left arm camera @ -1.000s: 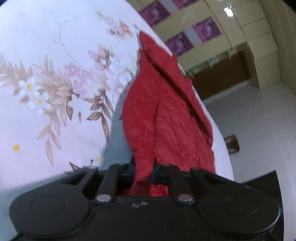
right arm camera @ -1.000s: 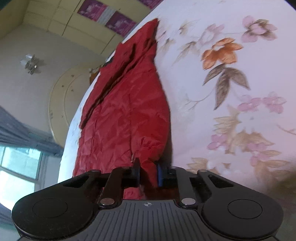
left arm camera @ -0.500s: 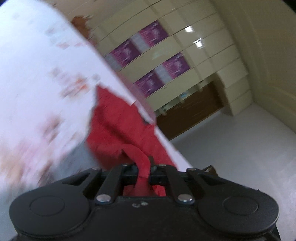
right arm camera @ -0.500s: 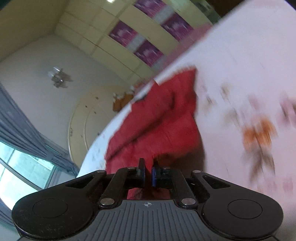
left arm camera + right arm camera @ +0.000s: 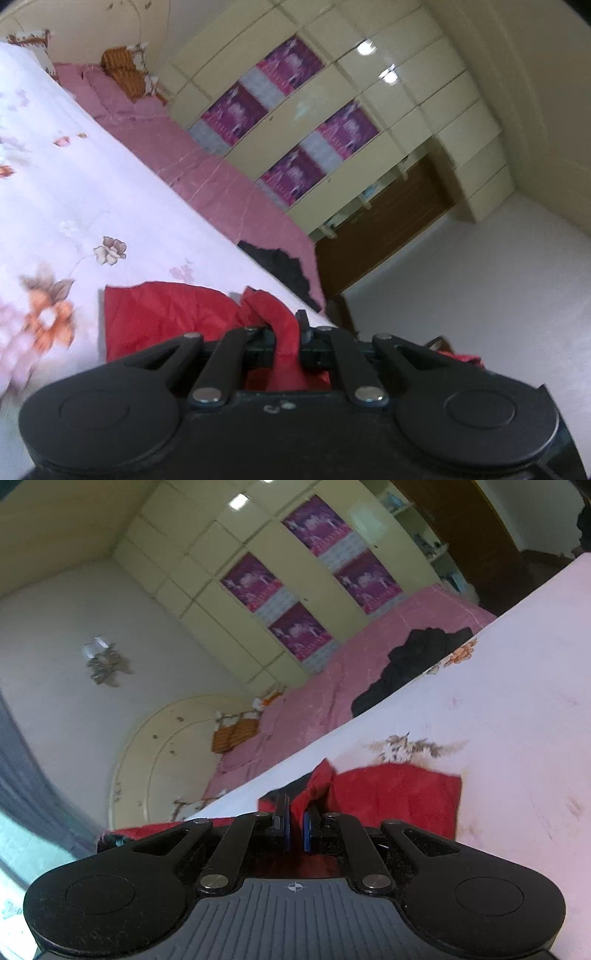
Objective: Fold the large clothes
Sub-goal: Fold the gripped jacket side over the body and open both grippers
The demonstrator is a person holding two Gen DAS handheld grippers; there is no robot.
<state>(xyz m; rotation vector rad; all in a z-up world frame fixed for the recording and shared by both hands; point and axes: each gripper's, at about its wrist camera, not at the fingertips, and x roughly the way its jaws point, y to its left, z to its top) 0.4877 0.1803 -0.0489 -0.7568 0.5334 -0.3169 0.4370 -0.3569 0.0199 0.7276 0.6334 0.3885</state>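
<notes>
A red crinkled garment (image 5: 162, 317) lies on a white floral bedsheet (image 5: 74, 184). My left gripper (image 5: 286, 332) is shut on a bunched edge of the red garment, which runs up between its fingers. In the right wrist view the same red garment (image 5: 399, 794) lies on the sheet (image 5: 517, 701). My right gripper (image 5: 295, 823) is shut on another bunched edge of it. Most of the garment is hidden under both gripper bodies.
A pink cover (image 5: 207, 177) lies on the far side of the bed, with a black garment (image 5: 280, 266) on it, also in the right wrist view (image 5: 413, 653). Orange pillows (image 5: 122, 70) sit at the headboard. Cream wardrobes (image 5: 332, 110) line the wall.
Both grippers have carried the held garment ends forward along the bed. The long spread garment now shows as a short folded patch, and both views have tipped up toward the wardrobes.
</notes>
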